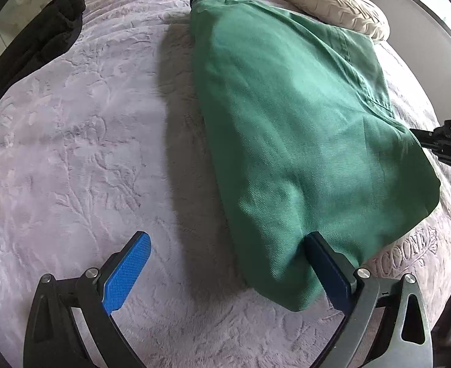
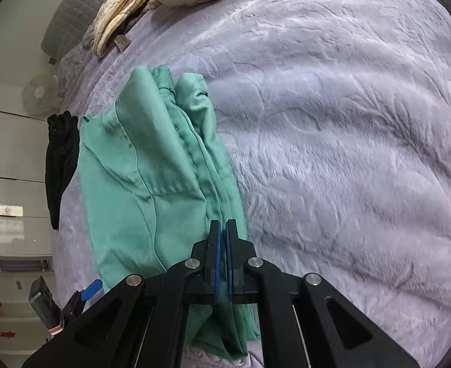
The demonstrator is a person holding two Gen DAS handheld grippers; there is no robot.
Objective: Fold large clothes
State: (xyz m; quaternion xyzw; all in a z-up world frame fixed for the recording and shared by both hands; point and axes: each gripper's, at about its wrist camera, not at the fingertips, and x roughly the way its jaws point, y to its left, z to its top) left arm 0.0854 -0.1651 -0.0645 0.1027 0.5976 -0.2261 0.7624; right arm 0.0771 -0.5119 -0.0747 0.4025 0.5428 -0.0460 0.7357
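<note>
Left wrist view: left hand-held gripper (image 1: 225,263) stood wide open over the bed (image 1: 72,141), nothing between its pads. Its right finger (image 1: 326,270) sat at the near corner of the green garment (image 1: 292,116), touching or just over the cloth; can't tell which. Garment lay partly folded on the bed, long axis running from 5 o'clock up to 12 o'clock, away from the gripper. Cream pillow (image 1: 332,3) at 1 o'clock past its far end, black clothing (image 1: 41,43) at 10 o'clock, well apart. Right hand-held gripper (image 1: 446,144) poked in at 3 o'clock beside the garment's right edge.

Right wrist view: right hand-held gripper (image 2: 223,236) was closed, jaws together over the garment's near right edge; whether cloth was pinched between them couldn't be made out. Garment stretched from 6 o'clock to 11 o'clock. Judged: the right hand was nearer that long edge, the left nearer the bottom corner, so the next fold likely runs along the long axis.
</note>
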